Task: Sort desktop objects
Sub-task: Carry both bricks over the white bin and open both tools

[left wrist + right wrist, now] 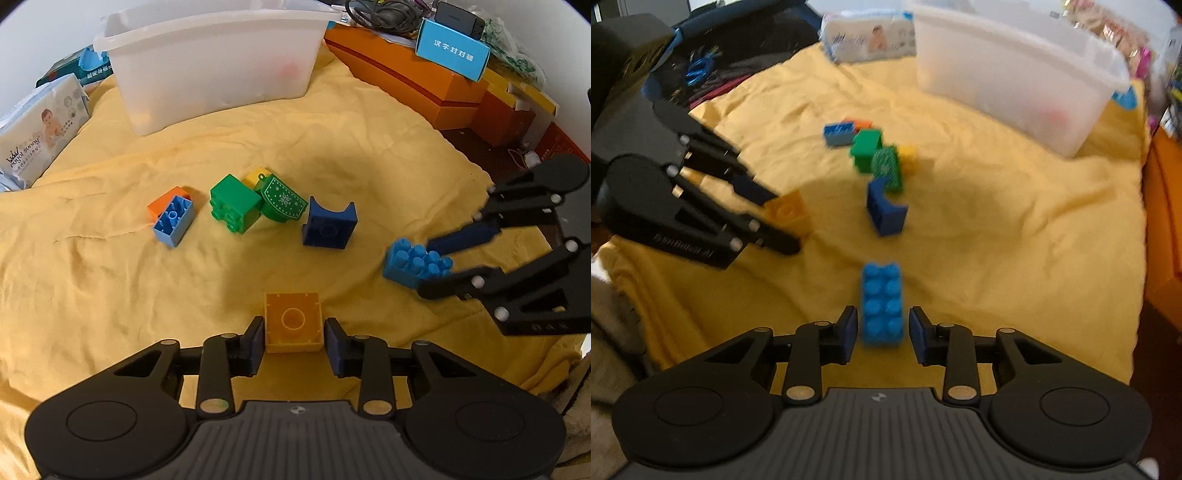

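A yellow-orange square block (293, 323) lies hollow side up on the yellow cloth (110, 295), and my left gripper (294, 343) is shut on it, a pad against each side. To the right, my right gripper (424, 267) is shut on a light blue studded brick (415, 266). The blurred right wrist view shows that brick (882, 304) between my right gripper's (882, 332) pads, studs up. There the left gripper (786, 221) holds the yellow block (786, 212) at the left.
Loose blocks lie mid-cloth: an orange and light blue pair (171, 218), a green block (234, 206), a green patterned piece (282, 201) and a dark blue arch (328, 225). A translucent white bin (207, 62) stands behind. Orange boxes (424, 81) line the right, a wipes pack (37, 133) the left.
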Motion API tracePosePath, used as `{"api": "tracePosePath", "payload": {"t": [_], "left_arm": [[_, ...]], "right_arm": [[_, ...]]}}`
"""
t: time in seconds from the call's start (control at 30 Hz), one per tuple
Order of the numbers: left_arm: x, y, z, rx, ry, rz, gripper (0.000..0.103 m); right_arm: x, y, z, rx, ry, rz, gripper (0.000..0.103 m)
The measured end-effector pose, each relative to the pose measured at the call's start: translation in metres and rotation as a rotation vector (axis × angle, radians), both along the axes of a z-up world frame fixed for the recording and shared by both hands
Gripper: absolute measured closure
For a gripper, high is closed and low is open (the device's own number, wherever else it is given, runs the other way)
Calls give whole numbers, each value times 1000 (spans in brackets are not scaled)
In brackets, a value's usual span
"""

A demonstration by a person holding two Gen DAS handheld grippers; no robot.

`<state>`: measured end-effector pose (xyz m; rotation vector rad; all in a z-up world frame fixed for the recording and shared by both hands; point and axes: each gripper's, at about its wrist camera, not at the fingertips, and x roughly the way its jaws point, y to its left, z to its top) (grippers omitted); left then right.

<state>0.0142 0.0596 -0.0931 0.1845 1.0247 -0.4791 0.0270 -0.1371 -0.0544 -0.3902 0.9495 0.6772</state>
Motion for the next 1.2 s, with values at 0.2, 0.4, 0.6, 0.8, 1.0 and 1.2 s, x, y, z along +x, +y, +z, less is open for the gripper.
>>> {"api": "tracePosePath", "payload": {"t": [0.2, 0.4, 0.6, 0.8, 1.0, 1.2], "left_arm": [[0, 5, 3, -29, 5, -15, 68], [11, 8, 30, -38, -75, -11, 68], [34, 4, 68, -45, -193, -10, 68], [67, 1, 105, -32, -322, -5, 68], [105, -1, 132, 27, -452, 21, 69], [150, 3, 147, -2, -488, 64, 69]], "right_arm": [[2, 8, -6, -38, 17, 0, 76], [6, 7, 10, -24, -20, -32, 76], [25, -2, 40, 20, -129, -90, 76], [52, 0, 76, 66, -269, -133, 76], [98, 6, 109, 137, -373, -169, 76], [135, 18, 135, 167, -466, -184, 76]]}}
